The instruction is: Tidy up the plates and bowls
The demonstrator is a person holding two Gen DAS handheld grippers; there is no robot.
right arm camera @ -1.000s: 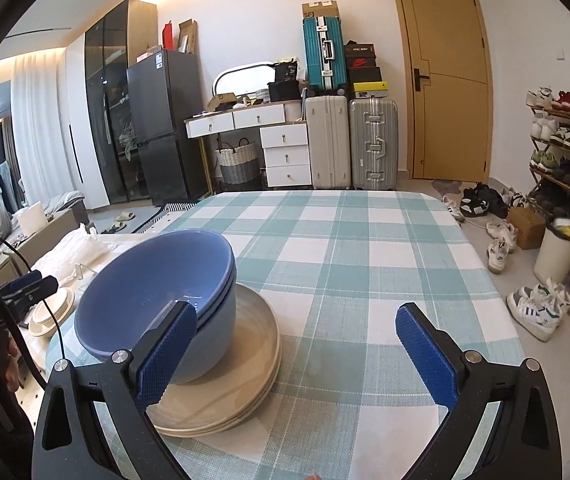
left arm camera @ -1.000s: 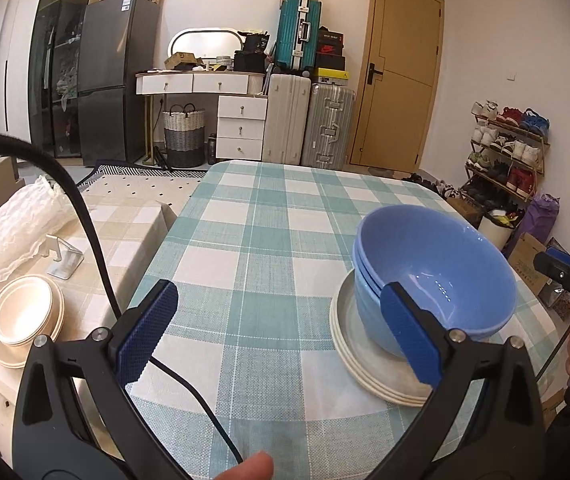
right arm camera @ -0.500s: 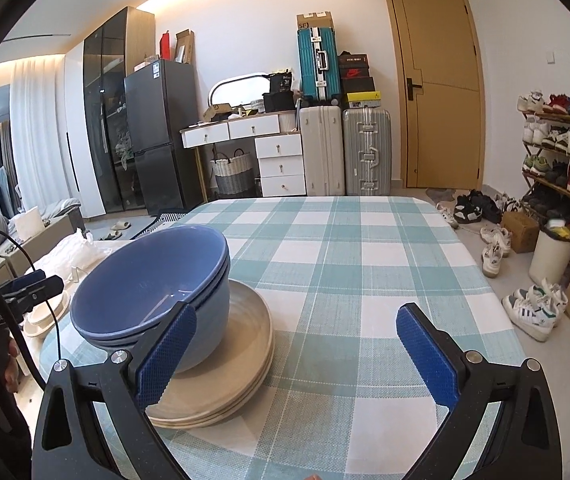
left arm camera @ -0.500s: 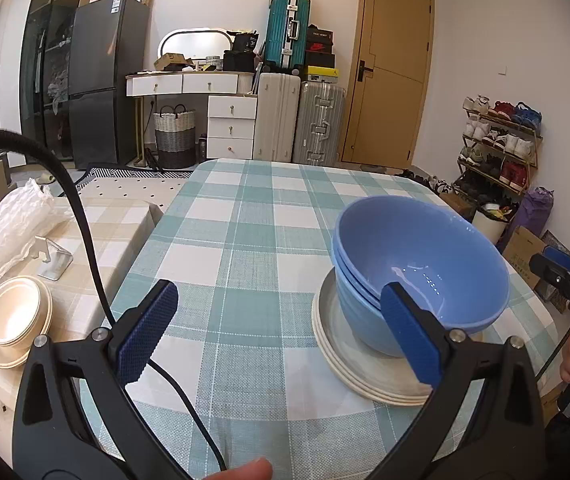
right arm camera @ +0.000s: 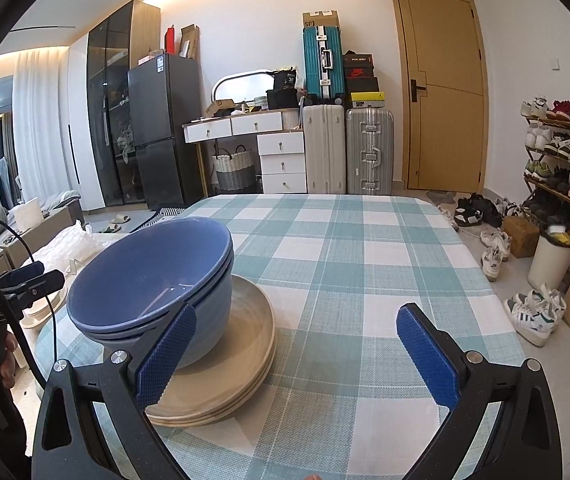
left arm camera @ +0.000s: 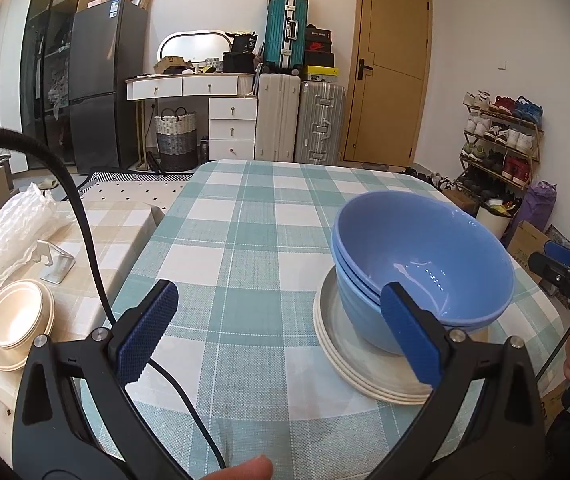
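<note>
We see nested blue bowls (left arm camera: 421, 264) on stacked cream plates (left arm camera: 349, 352) near the worktop (left arm camera: 245, 240) front edge. Left tongs (left arm camera: 281, 336) spread apart, empty. Right tongs (right arm camera: 297, 356) apart too, gripping nothing, bowls just beside their left finger.

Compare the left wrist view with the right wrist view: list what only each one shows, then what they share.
Only the left wrist view: cream bowls stacked on the side table with a metal stand, and a purple bag.

Only the right wrist view: white curtains, a sofa, and loose white sneakers on the floor.

Both: blue bowls nested on cream plates, the checked tablecloth, suitcases, fridge, door, shoe rack, and each hand-held gripper open and empty.
</note>
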